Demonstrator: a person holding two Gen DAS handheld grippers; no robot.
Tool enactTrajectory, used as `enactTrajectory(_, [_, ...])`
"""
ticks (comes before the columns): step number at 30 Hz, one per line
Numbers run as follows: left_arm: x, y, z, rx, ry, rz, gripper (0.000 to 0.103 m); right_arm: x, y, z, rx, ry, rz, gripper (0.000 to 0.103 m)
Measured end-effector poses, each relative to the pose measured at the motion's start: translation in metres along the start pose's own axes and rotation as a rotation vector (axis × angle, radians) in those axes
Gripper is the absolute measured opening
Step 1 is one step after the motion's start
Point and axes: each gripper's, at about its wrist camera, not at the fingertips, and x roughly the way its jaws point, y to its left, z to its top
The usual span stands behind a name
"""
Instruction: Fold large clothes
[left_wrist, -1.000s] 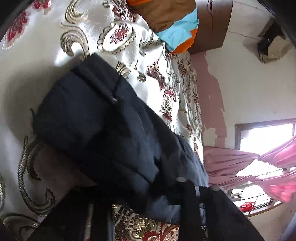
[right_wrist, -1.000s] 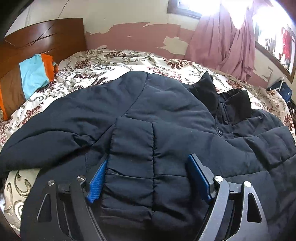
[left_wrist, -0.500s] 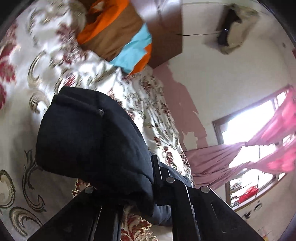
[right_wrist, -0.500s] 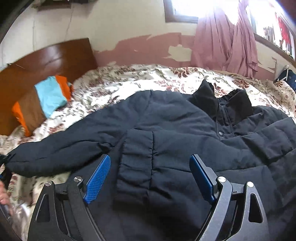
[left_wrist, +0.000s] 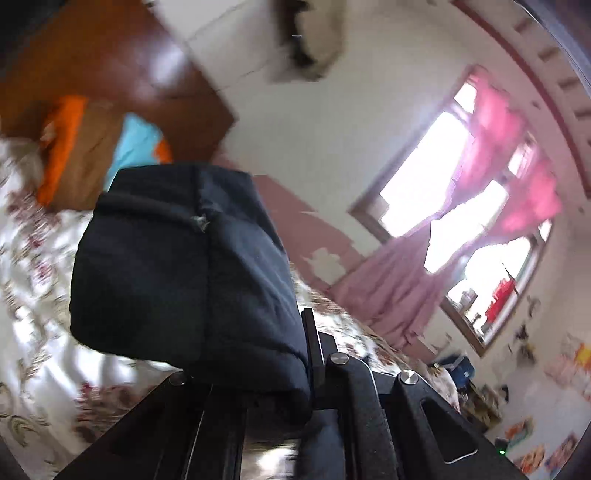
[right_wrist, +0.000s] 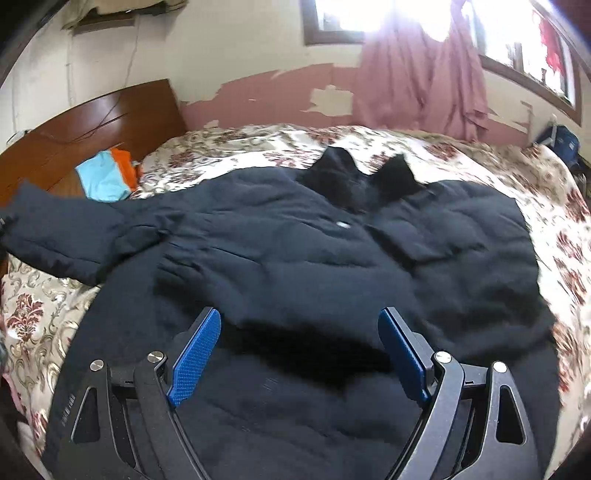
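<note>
The left tool (left_wrist: 255, 373) is clamped on the cuff end of the jacket sleeve (left_wrist: 184, 269), and the sleeve is up in the air now. A second ago it was draped low against the bedspread; now the padded, boxy cuff stands in front of the wall and headboard (left_wrist: 110, 74), with the view swung upward and blurred. The fabric is a matte navy quilt, puffy, with a raised seam across the cuff.

Over to the right tool (right_wrist: 299, 354): its jaws are spread wide with nothing between them, blue textured pads (right_wrist: 194, 360) showing. It hovers over the lower body of the dark jacket (right_wrist: 314, 258). A second ago it sat lower, with a quilted panel rising between the fingers; now it has pulled back and more of the garment shows.

Ahead of the right tool the jacket lies spread flat on the bed (right_wrist: 554, 221), collar points standing up at the far side, one sleeve stretching far left and lifted. The bedspread is glossy cream with red and gold scrollwork. Beyond and left, a striped pillow (right_wrist: 107, 173) in orange, brown and turquoise leans on the wooden headboard. Far ahead, pink curtains (right_wrist: 424, 85) hang by the bright window.
</note>
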Motion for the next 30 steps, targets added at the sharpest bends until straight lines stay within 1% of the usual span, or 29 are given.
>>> enactTrajectory(2, [0.009, -0.033, 0.0, 0.048, 0.023, -0.038, 0.009, -0.008, -0.028, -0.006, 0.046, -0.001, -0.004, 0.083])
enactTrajectory(3, [0.013, -0.053, -0.002, 0.083, 0.037, -0.053, 0.009, -0.011, -0.036, -0.009, 0.065, -0.006, -0.003, 0.083])
enactTrajectory(7, [0.031, -0.127, -0.023, 0.211, 0.108, -0.14, 0.009, -0.023, -0.079, -0.024, 0.138, -0.03, -0.011, 0.084])
enactTrajectory(8, [0.035, -0.139, -0.03, 0.228, 0.127, -0.16, 0.009, -0.024, -0.082, -0.029, 0.146, -0.033, -0.018, 0.084])
enactTrajectory(9, [0.042, -0.159, -0.041, 0.259, 0.16, -0.18, 0.009, -0.025, -0.092, -0.035, 0.16, -0.034, -0.025, 0.084])
enactTrajectory(11, [0.052, -0.182, -0.059, 0.297, 0.199, -0.198, 0.009, -0.027, -0.107, -0.045, 0.181, -0.034, -0.028, 0.084])
enactTrajectory(14, [0.071, -0.214, -0.095, 0.354, 0.274, -0.226, 0.009, -0.029, -0.126, -0.056, 0.24, -0.059, -0.01, 0.084])
enactTrajectory(17, [0.083, -0.231, -0.128, 0.4, 0.349, -0.237, 0.009, -0.033, -0.143, -0.063, 0.305, -0.112, 0.018, 0.084])
enactTrajectory(20, [0.097, -0.247, -0.167, 0.468, 0.444, -0.228, 0.009, -0.034, -0.162, -0.067, 0.384, -0.182, 0.058, 0.084])
enactTrajectory(22, [0.105, -0.255, -0.196, 0.524, 0.512, -0.215, 0.009, -0.032, -0.176, -0.072, 0.461, -0.221, 0.125, 0.084])
enactTrajectory(24, [0.112, -0.26, -0.219, 0.555, 0.569, -0.208, 0.009, -0.024, -0.182, -0.073, 0.501, -0.203, 0.174, 0.084])
enactTrajectory(27, [0.12, -0.256, -0.251, 0.576, 0.656, -0.187, 0.009, -0.013, -0.185, -0.075, 0.505, -0.151, 0.223, 0.084])
enactTrajectory(30, [0.125, -0.249, -0.274, 0.582, 0.729, -0.16, 0.009, -0.004, -0.189, -0.079, 0.504, -0.124, 0.22, 0.085])
